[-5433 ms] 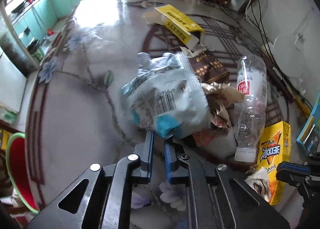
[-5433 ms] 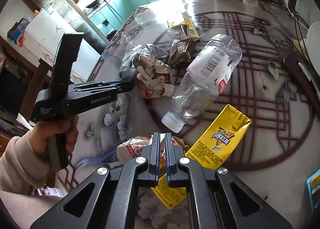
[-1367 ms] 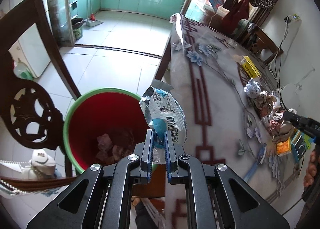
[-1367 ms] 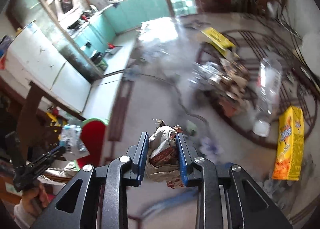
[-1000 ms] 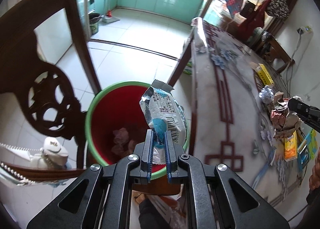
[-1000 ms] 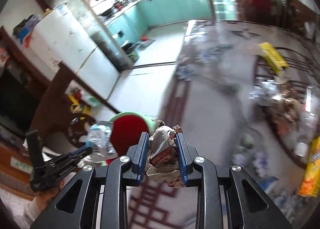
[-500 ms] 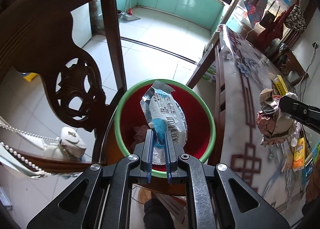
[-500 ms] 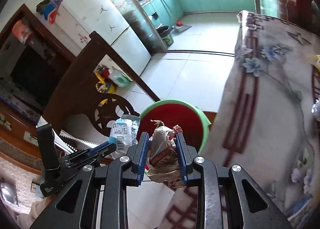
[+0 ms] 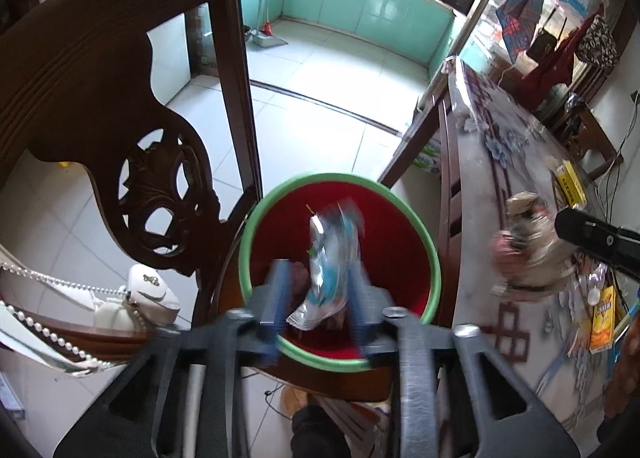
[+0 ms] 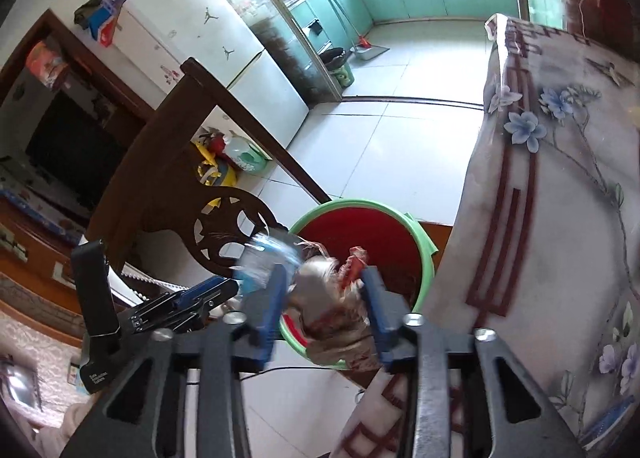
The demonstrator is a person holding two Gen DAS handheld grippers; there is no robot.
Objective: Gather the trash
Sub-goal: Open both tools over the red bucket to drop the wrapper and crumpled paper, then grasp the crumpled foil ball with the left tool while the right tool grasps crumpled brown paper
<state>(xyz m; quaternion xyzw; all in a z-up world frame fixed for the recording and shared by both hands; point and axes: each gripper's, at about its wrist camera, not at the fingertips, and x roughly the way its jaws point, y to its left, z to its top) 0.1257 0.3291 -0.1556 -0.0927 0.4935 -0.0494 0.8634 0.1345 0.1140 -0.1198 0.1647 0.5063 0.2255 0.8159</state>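
Note:
In the left wrist view, my left gripper [image 9: 316,298] hangs over a red bin with a green rim [image 9: 425,236]. Its jaws are opening. A white and blue plastic wrapper [image 9: 332,254] is blurred between the fingers, loose of both pads, above the bin's mouth. In the right wrist view, my right gripper [image 10: 323,298] is also over the bin [image 10: 424,246], its jaws opening. A crumpled brown paper wad [image 10: 328,294] sags blurred between the parted fingers. Each view also shows the other gripper: the right gripper [image 9: 592,236] with the wad [image 9: 528,254], and the left gripper [image 10: 192,302] with the wrapper [image 10: 268,258].
A dark carved wooden chair [image 9: 160,186] stands close on the bin's left, with a white pearl-strapped handbag [image 9: 148,294] on its seat. The table with a floral cloth [image 10: 560,218] borders the bin on the right and carries a yellow carton [image 9: 568,182]. Tiled floor lies beyond.
Both grippers came from the table to above the bin. Since half a second ago both pairs of fingers have spread, and the wrapper and the paper wad have come loose and blurred.

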